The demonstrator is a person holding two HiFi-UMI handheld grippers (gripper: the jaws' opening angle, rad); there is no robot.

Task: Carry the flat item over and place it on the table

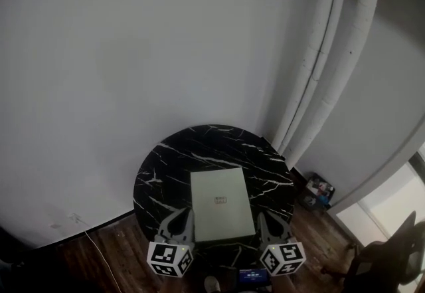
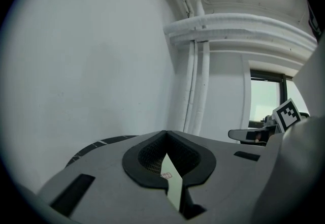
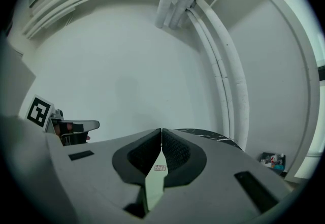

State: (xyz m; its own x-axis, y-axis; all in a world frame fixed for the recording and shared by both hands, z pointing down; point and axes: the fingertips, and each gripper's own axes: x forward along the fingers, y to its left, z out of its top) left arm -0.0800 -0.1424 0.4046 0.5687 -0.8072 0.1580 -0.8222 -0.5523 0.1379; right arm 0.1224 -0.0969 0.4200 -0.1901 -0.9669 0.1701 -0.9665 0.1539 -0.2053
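Over black table (image 1: 166, 165), flat item (image 1: 220, 202) clamped

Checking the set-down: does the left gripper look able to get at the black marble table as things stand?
Probably yes. The left gripper, shut on the flat item with the right gripper, is over the near edge of the table, nothing seen between.
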